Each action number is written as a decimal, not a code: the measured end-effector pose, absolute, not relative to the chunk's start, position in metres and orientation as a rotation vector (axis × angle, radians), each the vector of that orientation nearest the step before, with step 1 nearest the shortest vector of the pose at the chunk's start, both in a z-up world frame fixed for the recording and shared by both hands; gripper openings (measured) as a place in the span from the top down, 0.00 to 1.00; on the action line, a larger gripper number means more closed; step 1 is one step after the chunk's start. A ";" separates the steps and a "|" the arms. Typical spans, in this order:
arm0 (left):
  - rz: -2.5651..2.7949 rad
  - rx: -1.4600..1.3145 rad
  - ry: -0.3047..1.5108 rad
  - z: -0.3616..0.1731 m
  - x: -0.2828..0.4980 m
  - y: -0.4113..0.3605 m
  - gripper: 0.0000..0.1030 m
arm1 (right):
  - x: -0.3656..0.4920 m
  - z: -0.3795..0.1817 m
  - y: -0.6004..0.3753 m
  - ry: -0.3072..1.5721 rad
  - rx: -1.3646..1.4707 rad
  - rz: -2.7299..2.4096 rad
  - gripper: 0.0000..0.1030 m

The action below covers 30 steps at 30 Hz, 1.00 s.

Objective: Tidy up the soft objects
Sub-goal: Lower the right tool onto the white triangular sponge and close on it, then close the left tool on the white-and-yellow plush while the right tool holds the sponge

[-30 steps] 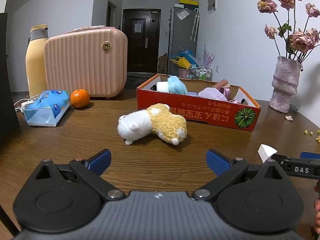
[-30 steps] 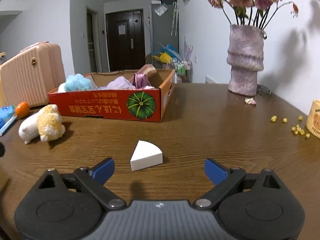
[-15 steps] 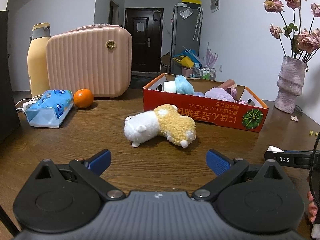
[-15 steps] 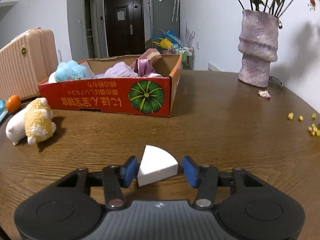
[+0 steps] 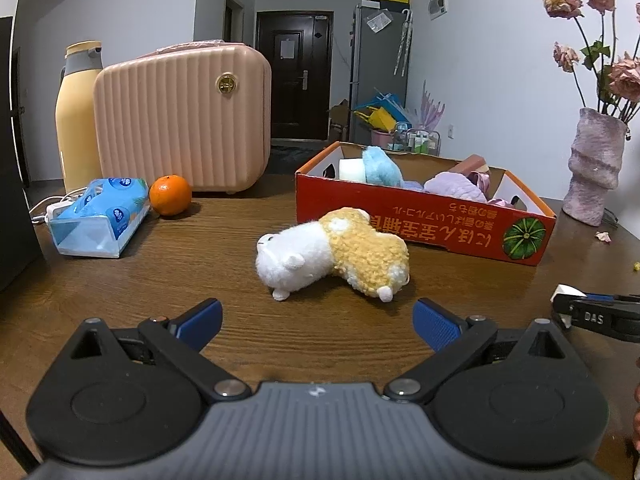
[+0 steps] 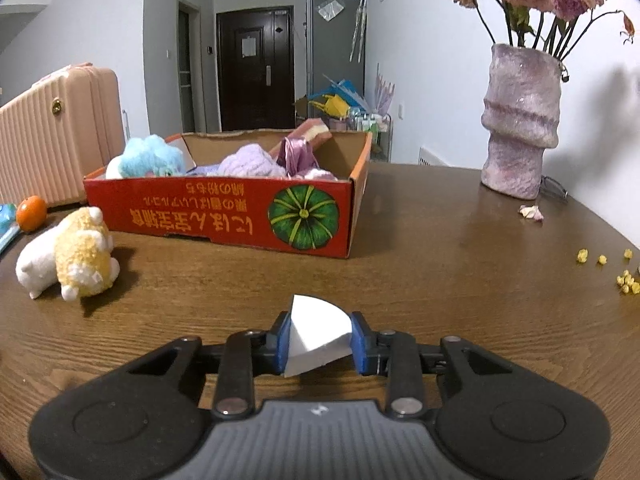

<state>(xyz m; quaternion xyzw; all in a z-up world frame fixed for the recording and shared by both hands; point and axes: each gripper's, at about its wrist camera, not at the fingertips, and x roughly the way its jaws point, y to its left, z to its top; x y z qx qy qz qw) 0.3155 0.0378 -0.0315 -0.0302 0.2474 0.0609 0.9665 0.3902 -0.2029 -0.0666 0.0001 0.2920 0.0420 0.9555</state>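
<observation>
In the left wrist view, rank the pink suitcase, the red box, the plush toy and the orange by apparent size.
1. pink suitcase
2. red box, though it sits at a slant, so this is close
3. plush toy, nearest the camera, so somewhat flattered
4. orange

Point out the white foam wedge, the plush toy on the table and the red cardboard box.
white foam wedge (image 6: 316,330), right wrist view, its top face.
plush toy (image 5: 332,258), left wrist view, its body.
red cardboard box (image 6: 224,210), right wrist view, its printed front wall.

Both grippers share one build: the left gripper has a ribbed grey body, round black housings and silver screws. The right gripper adds blue pads on black fingers.
</observation>
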 end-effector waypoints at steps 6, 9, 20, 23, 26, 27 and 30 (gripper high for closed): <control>0.129 -0.072 0.509 -0.032 0.334 0.034 0.00 | 0.395 -0.063 -0.208 0.564 0.007 0.073 0.71; 0.131 -0.074 0.513 -0.033 0.344 0.030 0.00 | 0.400 -0.062 -0.211 0.554 0.013 0.067 0.71; 0.124 -0.106 0.571 -0.041 0.392 0.008 0.00 | 0.425 -0.060 -0.221 0.521 0.012 0.059 0.71; 0.154 -0.112 0.588 -0.043 0.405 0.001 0.00 | 0.433 -0.059 -0.224 0.511 0.009 0.057 0.71; 0.207 -0.117 0.613 -0.047 0.420 -0.004 0.00 | 0.441 -0.059 -0.228 0.503 0.007 0.054 0.71; 0.224 -0.124 0.623 -0.048 0.425 -0.005 0.00 | 0.445 -0.059 -0.229 0.501 0.006 0.053 0.71; 0.259 -0.149 0.641 -0.051 0.436 -0.007 0.00 | 0.454 -0.059 -0.233 0.497 0.004 0.048 0.71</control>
